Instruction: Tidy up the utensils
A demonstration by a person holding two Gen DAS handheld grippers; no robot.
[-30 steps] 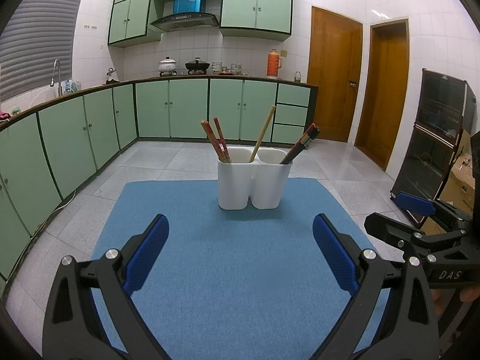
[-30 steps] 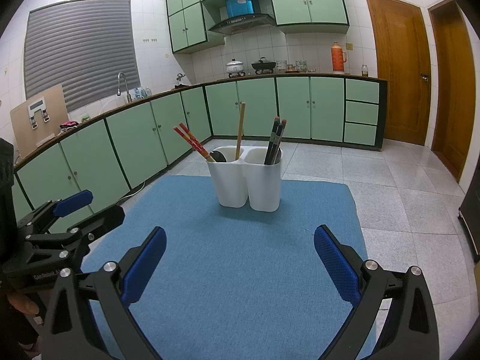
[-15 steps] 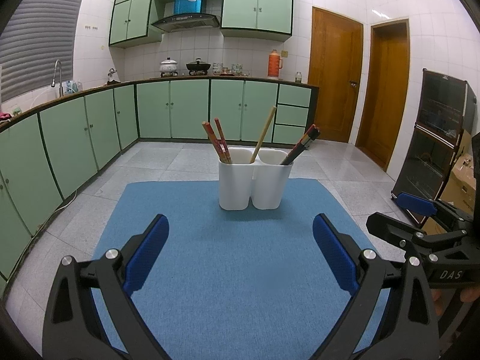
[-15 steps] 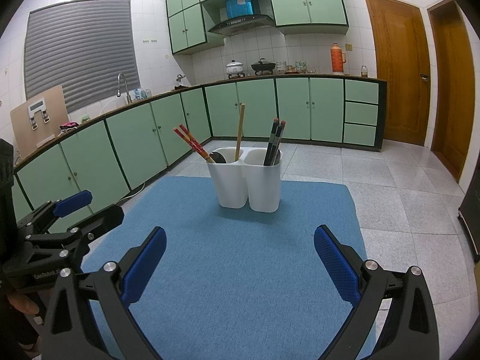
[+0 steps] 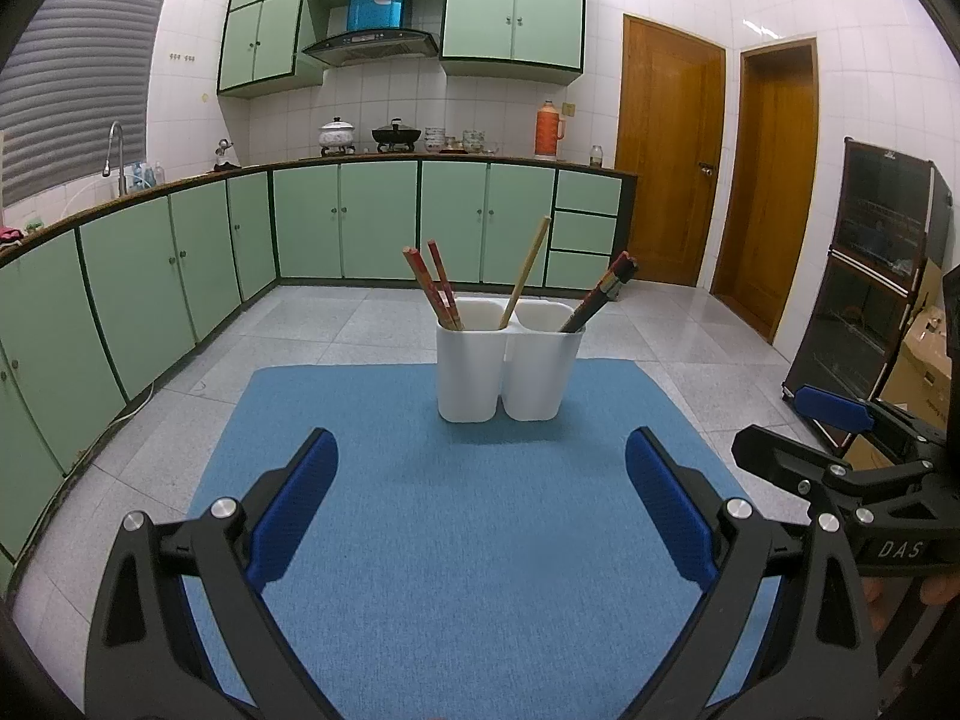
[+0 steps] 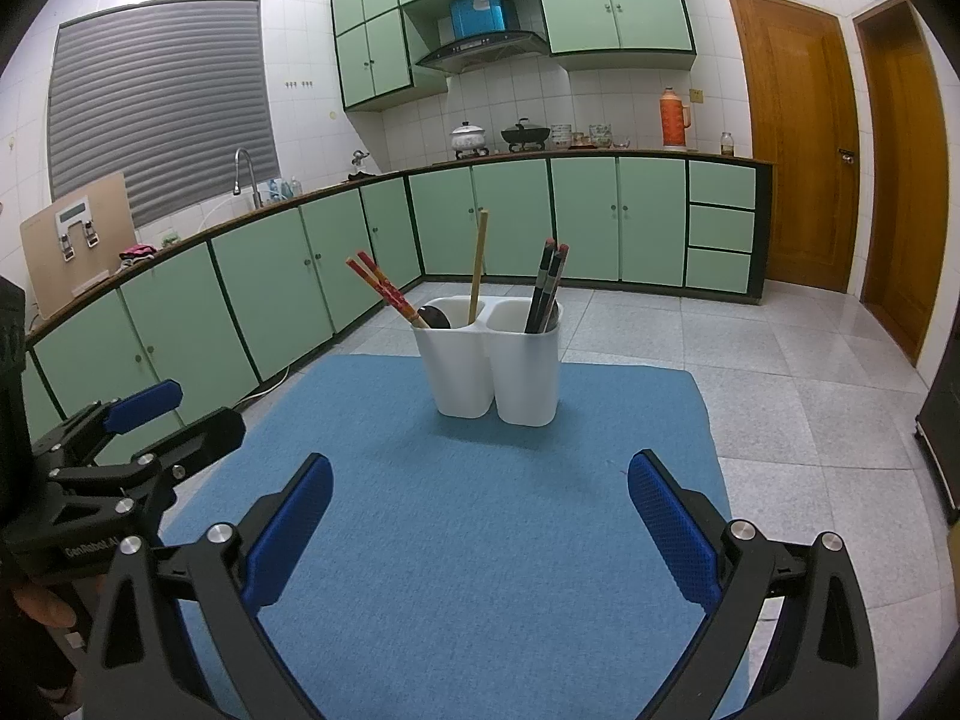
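Note:
A white two-compartment utensil holder (image 5: 507,369) (image 6: 493,369) stands upright on the far half of a blue mat (image 5: 456,540) (image 6: 480,510). Its left compartment holds red chopsticks (image 5: 433,285) (image 6: 384,289), a long wooden stick (image 5: 528,270) (image 6: 478,264) and a dark spoon (image 6: 433,317). Dark chopsticks (image 5: 603,294) (image 6: 546,285) lean in the right compartment. My left gripper (image 5: 480,480) hangs open and empty well short of the holder. My right gripper (image 6: 480,498) is likewise open and empty, a little to the right of the left one.
Green cabinets (image 5: 180,264) run along the left and back walls. Two wooden doors (image 5: 666,174) are at the back right. A dark rack (image 5: 870,276) and a cardboard box (image 5: 924,360) stand on the floor to the right. Grey floor tiles (image 6: 810,396) surround the mat.
Both cameras have eased back and slightly sideways, so the holder looks marginally farther off. Both grippers stay open and nothing in the holder has moved.

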